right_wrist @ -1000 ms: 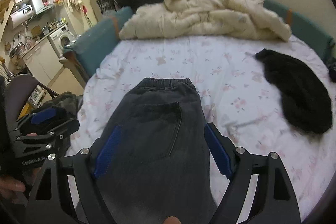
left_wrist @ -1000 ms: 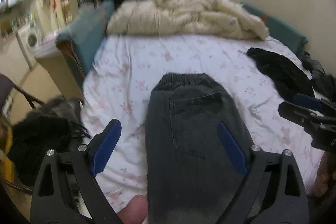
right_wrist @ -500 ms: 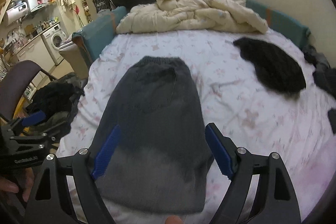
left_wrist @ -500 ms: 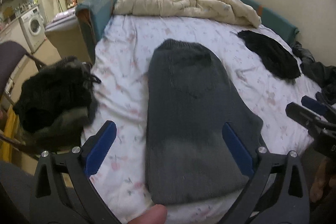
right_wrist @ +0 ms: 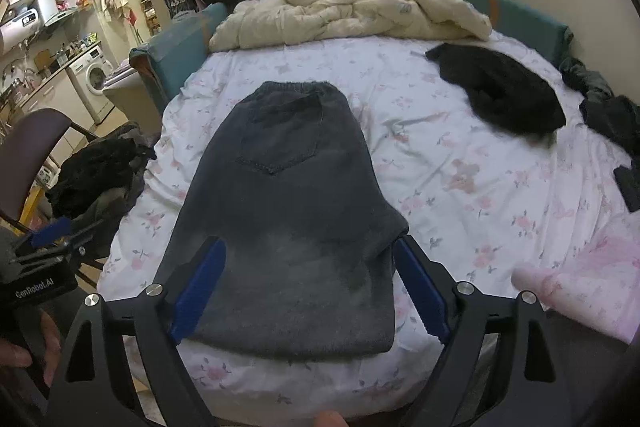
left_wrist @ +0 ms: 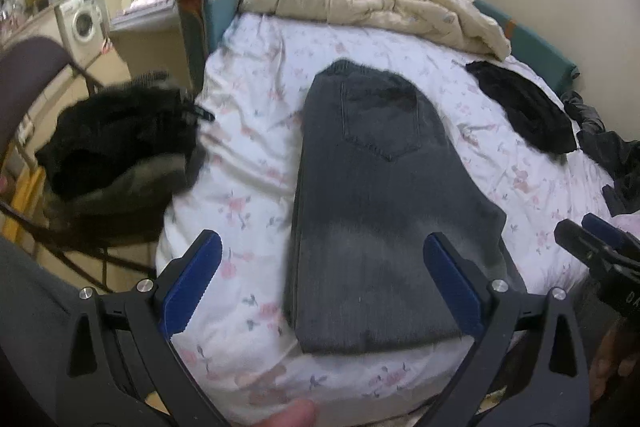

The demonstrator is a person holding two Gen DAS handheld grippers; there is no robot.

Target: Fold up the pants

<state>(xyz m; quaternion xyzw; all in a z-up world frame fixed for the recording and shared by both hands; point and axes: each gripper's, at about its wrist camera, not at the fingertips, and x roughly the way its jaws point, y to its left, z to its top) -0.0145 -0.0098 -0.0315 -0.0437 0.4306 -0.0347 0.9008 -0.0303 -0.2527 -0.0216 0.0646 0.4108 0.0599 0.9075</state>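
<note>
**Folded pants lie flat near the bed's front edge, both claws spread above them**

Hanging over the near end of the bed, the left gripper (left_wrist: 320, 283) has its blue pads spread wide with nothing pinched; its jaws have just been opening. The right gripper (right_wrist: 308, 287) is likewise spread and empty, its jaws also just opening, and the cloth seen between them lies on the bed below rather than in a grip.

The dark grey pants (left_wrist: 384, 203) lie folded into a long flat stack on the floral sheet (left_wrist: 256, 131), waistband toward the far end, back pocket facing up. The folded end stops just short of the mattress's front edge, with a narrow strip of sheet left there. The stack's left side runs straight; its right side bulges outward.

Open sheet lies to the left of the pants up to the mattress edge, and a wider stretch lies to the right. A black garment (right_wrist: 500, 95) lies well apart on that right side. A crumpled cream duvet (right_wrist: 348, 11) fills the far end. Off the bed's left edge, a chair (left_wrist: 36, 67) holds a heap of dark clothes (left_wrist: 120, 143) near the mattress side.
</note>
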